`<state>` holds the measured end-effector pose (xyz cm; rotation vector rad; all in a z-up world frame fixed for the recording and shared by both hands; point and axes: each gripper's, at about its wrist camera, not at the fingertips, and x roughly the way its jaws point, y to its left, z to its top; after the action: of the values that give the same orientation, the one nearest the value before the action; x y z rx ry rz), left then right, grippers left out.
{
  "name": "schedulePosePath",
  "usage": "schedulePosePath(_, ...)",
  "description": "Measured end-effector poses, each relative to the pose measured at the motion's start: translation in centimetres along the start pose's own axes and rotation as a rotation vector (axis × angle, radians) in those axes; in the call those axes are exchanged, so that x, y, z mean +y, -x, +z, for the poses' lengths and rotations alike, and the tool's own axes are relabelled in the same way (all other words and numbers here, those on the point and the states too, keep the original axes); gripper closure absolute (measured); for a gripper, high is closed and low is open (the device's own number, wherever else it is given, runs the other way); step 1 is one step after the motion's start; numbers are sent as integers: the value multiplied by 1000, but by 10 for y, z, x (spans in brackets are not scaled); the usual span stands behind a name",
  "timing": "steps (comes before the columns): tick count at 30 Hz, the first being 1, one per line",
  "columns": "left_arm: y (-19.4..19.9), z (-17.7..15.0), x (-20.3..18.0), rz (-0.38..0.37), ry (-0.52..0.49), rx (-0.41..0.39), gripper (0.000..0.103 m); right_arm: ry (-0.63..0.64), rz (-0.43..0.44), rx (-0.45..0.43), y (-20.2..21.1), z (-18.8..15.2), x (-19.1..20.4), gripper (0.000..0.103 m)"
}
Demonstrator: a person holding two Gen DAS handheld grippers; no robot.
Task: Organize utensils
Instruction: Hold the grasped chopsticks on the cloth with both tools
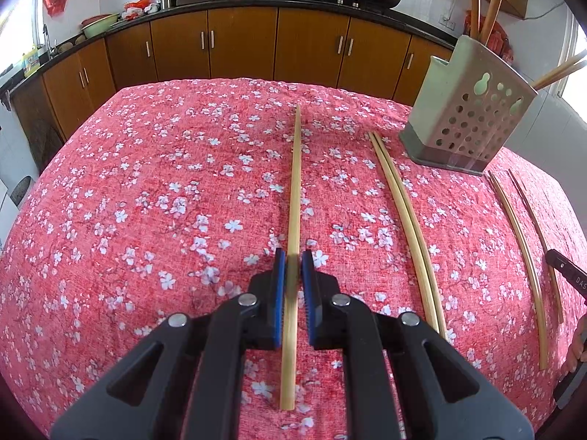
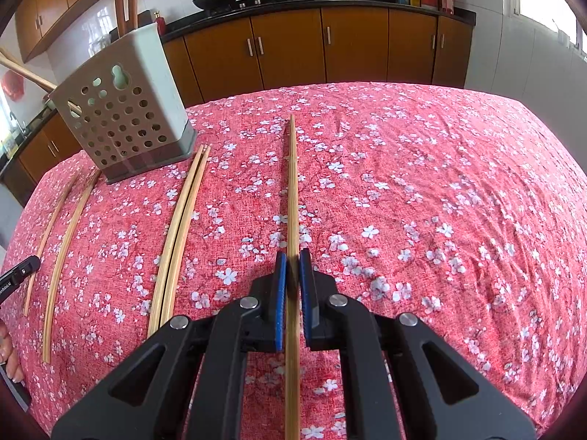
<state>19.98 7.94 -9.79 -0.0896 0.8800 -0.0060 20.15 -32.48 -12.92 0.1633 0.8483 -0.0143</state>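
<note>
Left gripper (image 1: 293,256): fingers nearly together, straddling one chopstick; a sliver of cloth shows beside the right pad, so I judge it not yet clamped.
Left-hand chopstick (image 1: 295,183): runs straight out ahead between the fingers, its butt end back under the gripper body; it seems to lie flat on the tablecloth (image 1: 146,183); lined up with the fingers so the pads can close on its long sides.
Right gripper (image 2: 290,256): pads drawn in close on either side of a second chopstick; whether they bite I cannot tell; the gap is too thin to read.
Right-hand chopstick (image 2: 292,190): dead centre between the fingers, pointing forward; a dark line runs beside its far tip, perhaps a shadow from a slight lift; no certainty.
Holder (image 1: 473,121): ahead and to the right of the left fingers; ahead and to the left of the right fingers; upright, perforated, long utensils (image 1: 488,0) already standing in it, so it is likely the destination.
Paired chopsticks (image 1: 403,212): side by side, touching, just right of the left fingers; waiting.
Two loose singles (image 1: 521,242): further right again, slightly apart.
Step in hand: a two-handed pick, one stick each; gripping near the thick end should leave the tip free to drop into the holder.
</note>
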Motion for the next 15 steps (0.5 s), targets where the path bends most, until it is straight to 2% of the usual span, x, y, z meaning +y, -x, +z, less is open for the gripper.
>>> schedulePosePath(15,0,0,1,2,1,0,91,11,-18,1,3,-1,4,94)
